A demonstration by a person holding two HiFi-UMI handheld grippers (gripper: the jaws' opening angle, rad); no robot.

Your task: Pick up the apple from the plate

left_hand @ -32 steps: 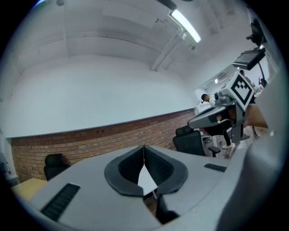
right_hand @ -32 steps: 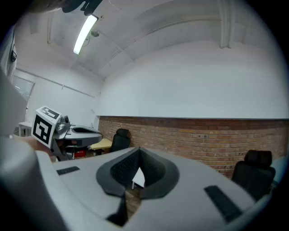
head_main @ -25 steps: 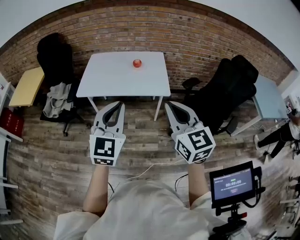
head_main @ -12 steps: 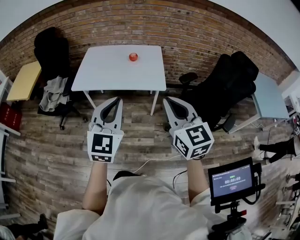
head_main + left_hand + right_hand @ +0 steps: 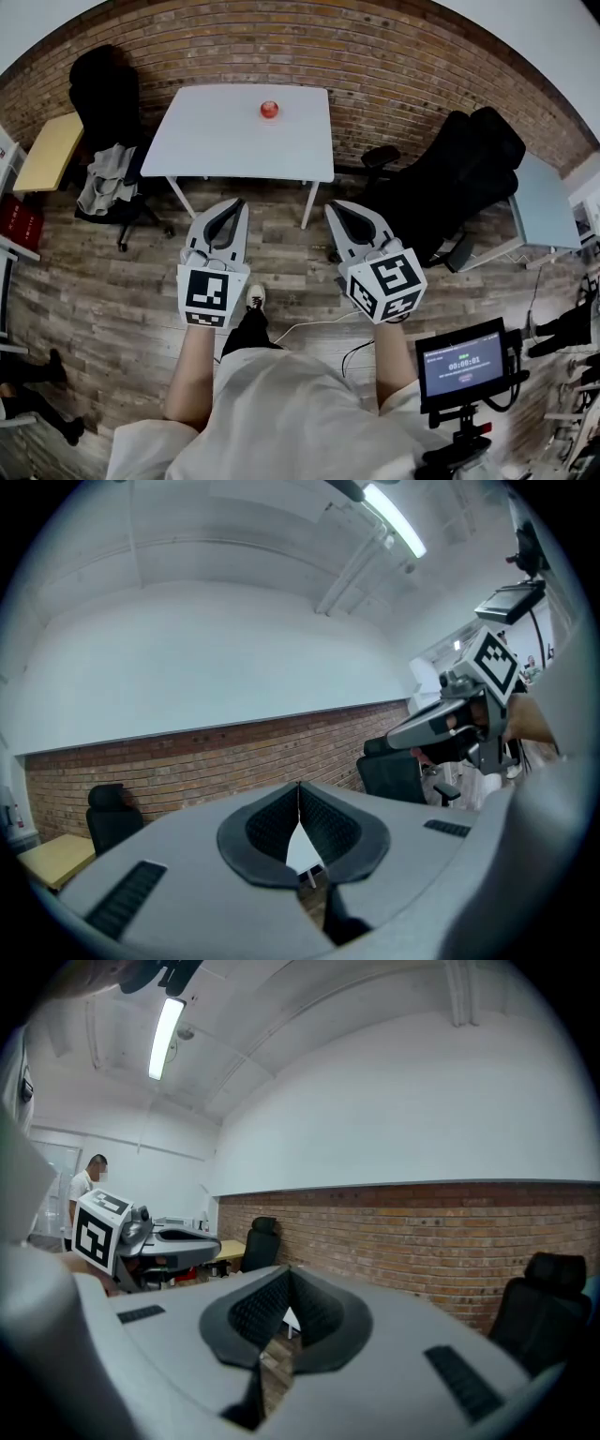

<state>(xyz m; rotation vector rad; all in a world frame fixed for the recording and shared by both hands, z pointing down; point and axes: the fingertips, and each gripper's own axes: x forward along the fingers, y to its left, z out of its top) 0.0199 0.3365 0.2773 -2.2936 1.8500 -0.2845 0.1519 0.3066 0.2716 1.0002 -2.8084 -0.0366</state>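
Note:
A small red apple (image 5: 270, 110) lies near the far edge of a white table (image 5: 225, 141) that stands against the brick wall; at this distance I cannot make out a plate under it. Both grippers hang over the wooden floor, well short of the table, and point towards it. My left gripper (image 5: 241, 202) is shut with nothing in it, its pads meeting at the tips (image 5: 299, 786). My right gripper (image 5: 331, 207) is likewise shut and empty (image 5: 289, 1270). Each gripper view also shows the other gripper off to one side. Neither gripper view shows the apple.
Black office chairs (image 5: 469, 178) stand right of the table, and another (image 5: 103, 94) at its left has clothes draped below it. A yellow side table (image 5: 42, 155) is at far left, and a monitor on a stand (image 5: 464, 361) at lower right. A cable and my shoe (image 5: 253, 298) are on the floor.
The person has stepped towards the table, and a foot now shows below the grippers. Both grippers keep their pose, shut and side by side.

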